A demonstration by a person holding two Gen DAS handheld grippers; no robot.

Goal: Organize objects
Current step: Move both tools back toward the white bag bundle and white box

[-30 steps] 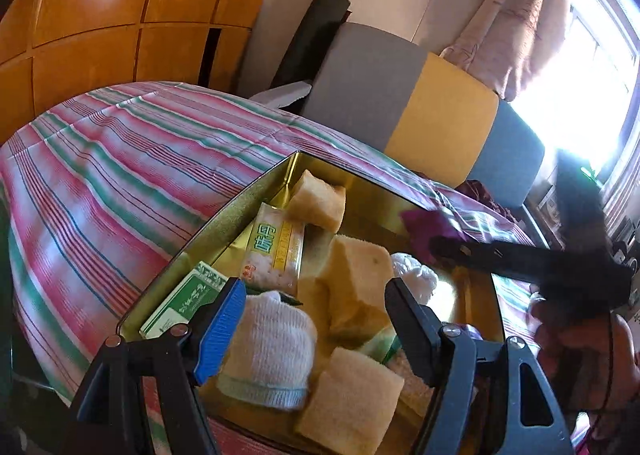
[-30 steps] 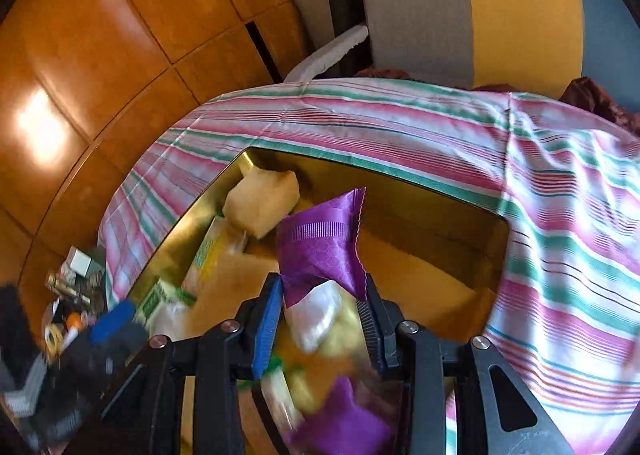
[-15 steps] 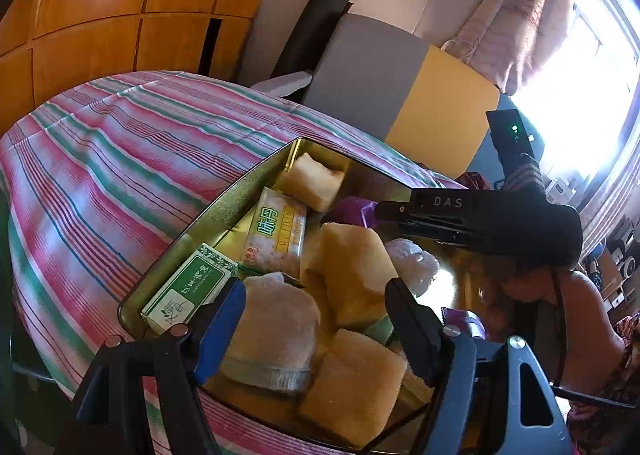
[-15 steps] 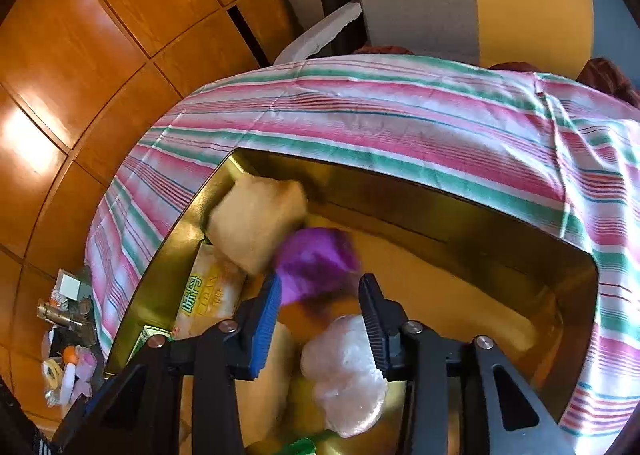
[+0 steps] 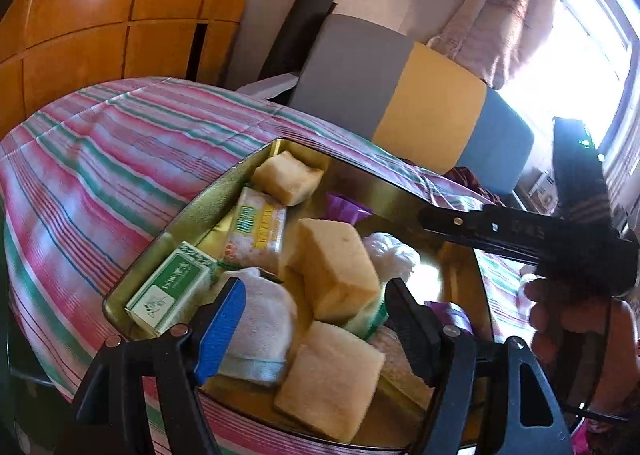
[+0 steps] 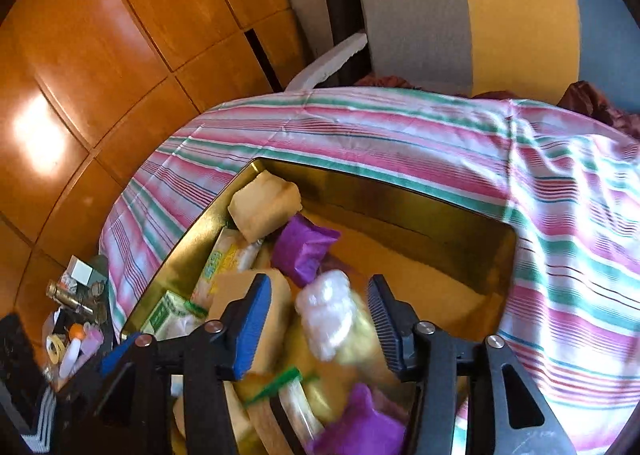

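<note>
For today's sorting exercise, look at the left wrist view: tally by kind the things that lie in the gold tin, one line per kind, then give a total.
Tan sponge-like blocks: 3
Purple packets: 2
Green-and-white box: 1
Yellow-labelled snack packet: 1
White cloth bundle: 1
White crinkled packet: 1
Total: 9 clearly visible; more lies half hidden under the gripper's finger.

Glossy gold metal tin [image 5: 208,207], striped cloth cover [image 5: 120,159], glossy wooden panels [image 6: 100,35]

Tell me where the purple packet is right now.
The purple packet lies inside the gold tin, toward its far end, between the tan sponge block in the far corner and the white plastic-wrapped bundle; neither gripper holds it.
</note>
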